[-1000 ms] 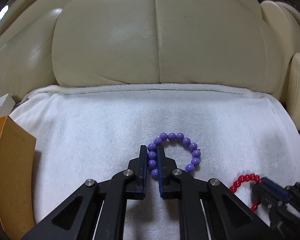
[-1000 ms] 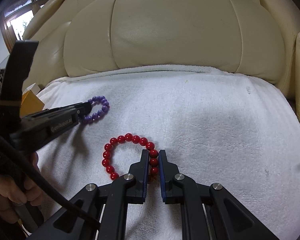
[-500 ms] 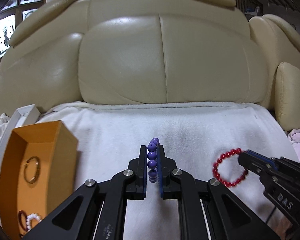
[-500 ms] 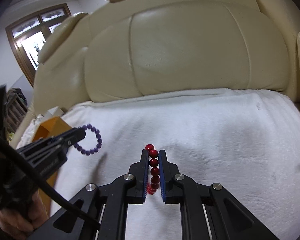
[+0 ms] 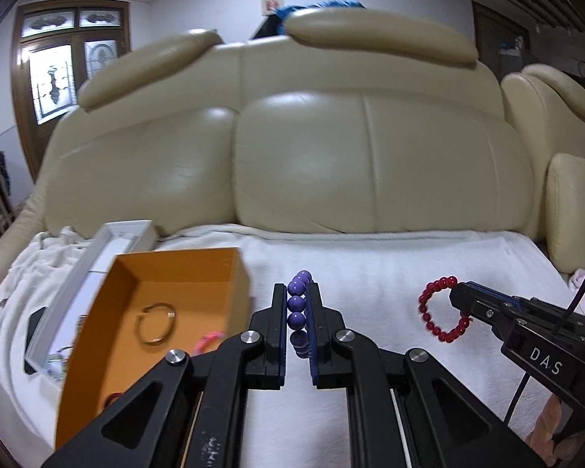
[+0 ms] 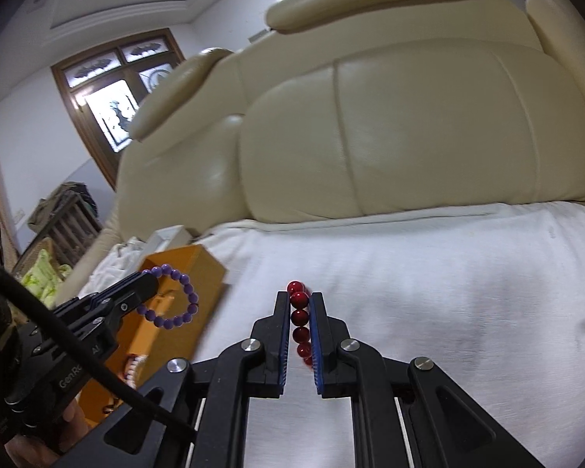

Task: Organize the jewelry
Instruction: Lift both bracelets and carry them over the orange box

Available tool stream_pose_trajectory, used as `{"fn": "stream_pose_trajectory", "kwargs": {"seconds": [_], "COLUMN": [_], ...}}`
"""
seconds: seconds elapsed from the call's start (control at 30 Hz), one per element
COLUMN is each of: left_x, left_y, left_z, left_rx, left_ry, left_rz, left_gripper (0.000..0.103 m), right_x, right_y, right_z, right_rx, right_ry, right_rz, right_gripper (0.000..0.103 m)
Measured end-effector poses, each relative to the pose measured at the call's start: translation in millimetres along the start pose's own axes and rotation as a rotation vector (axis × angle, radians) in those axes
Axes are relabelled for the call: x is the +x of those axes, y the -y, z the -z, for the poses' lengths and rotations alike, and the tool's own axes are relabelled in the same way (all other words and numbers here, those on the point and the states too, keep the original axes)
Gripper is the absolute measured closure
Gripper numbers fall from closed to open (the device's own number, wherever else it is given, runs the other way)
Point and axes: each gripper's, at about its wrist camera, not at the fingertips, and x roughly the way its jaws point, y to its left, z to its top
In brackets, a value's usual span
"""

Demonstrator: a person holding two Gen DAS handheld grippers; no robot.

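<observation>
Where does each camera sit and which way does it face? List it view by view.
Left wrist: on the left gripper, facing the cream sofa; its fingers pinch the purple bracelet beside the orange box.
Right wrist: on the right gripper, same heading; its fingers pinch the red bracelet.
Shared: sofa, white towel, box, both bracelets; each view shows the other gripper.

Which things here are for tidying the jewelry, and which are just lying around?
For the job:
purple bead bracelet in left gripper
red bead bracelet in right gripper
orange box

Just lying around:
white towel
cream sofa
white tray
</observation>
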Motion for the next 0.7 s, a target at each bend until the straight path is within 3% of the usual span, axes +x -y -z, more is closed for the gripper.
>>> {"fn": "stream_pose_trajectory", "kwargs": {"seconds": [0.3, 0.7], "left_x": [-16, -4], "left_y": [-49, -107], "left_z": [7, 21], "left_rx": [-0.056, -0.122], "left_ry": [0.019, -0.035], "left_rz": [-0.087, -0.165], "left_gripper": [0.094, 0.094], "right_x": [8, 43], "right_y": [-59, -116], "right_z": [1, 2], "right_rx": [-0.033, -0.057], "right_ry": [0.032, 0.001], "right_rz": [-0.108, -0.227], "right_gripper": [0.092, 0.092]}}
